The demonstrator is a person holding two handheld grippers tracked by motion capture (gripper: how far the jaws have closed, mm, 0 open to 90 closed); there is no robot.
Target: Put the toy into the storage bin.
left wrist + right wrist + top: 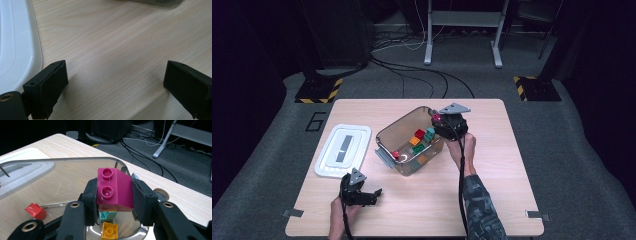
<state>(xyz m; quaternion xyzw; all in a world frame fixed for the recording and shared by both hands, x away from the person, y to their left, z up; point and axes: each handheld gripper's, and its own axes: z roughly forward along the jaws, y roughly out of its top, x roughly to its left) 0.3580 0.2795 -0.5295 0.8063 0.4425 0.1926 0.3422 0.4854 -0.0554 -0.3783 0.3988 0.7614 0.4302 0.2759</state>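
The right gripper squeezes a pink block just above the clear box in the middle of the high view. It looks ready for dropping in, so the jaws need to let go. Red, orange, green and teal blocks lie inside. The left gripper rests wide open, holding nothing, beside the white lid.

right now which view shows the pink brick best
The right gripper view: the pink brick sits large, studs clear, clamped in the right hand-held gripper. The high view shows a small pink speck above the bin's far end.
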